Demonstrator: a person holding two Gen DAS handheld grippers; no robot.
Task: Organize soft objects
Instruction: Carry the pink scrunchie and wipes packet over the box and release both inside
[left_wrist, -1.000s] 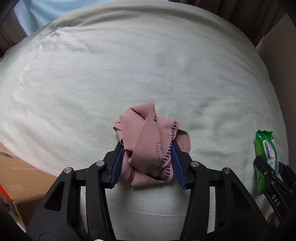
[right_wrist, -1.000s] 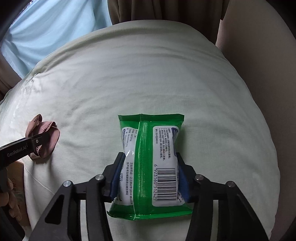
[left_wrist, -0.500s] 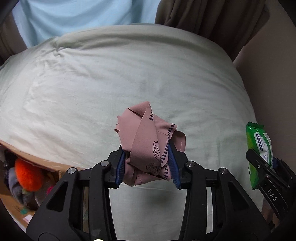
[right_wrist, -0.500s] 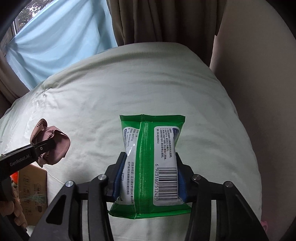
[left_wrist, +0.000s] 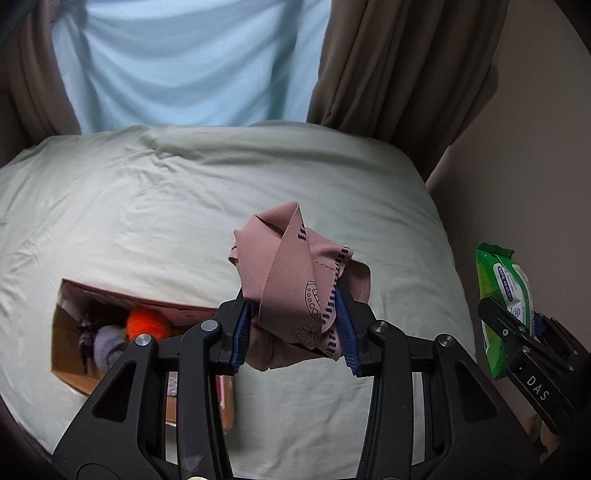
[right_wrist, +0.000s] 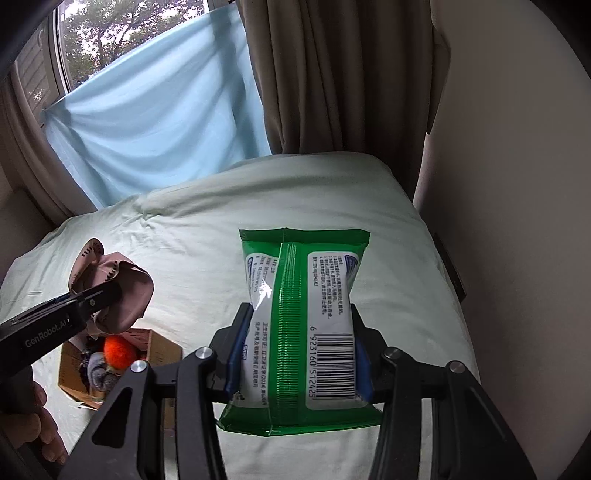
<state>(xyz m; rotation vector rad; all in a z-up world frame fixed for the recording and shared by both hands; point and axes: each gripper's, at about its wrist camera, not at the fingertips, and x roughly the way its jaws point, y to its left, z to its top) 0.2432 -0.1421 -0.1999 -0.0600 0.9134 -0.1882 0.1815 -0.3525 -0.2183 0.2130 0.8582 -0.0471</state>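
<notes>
Pinching a pink cloth (left_wrist: 295, 288) in the left gripper (left_wrist: 293, 334) and a wipes pack (right_wrist: 306, 325) in the right gripper (right_wrist: 295, 354), both hang above the bed (left_wrist: 147, 206), likely bound for the cardboard box (left_wrist: 70, 369).

Pale green bed (right_wrist: 207, 236), brown curtains (right_wrist: 332, 74), blue sheet (right_wrist: 155, 122) over window (right_wrist: 110, 33), beige wall (right_wrist: 517, 184).

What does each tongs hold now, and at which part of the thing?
The left tongs pinch the bunched pink cloth at its lower half. The right tongs clamp the green wipes pack across its two long sides, near the barcode end.
</notes>
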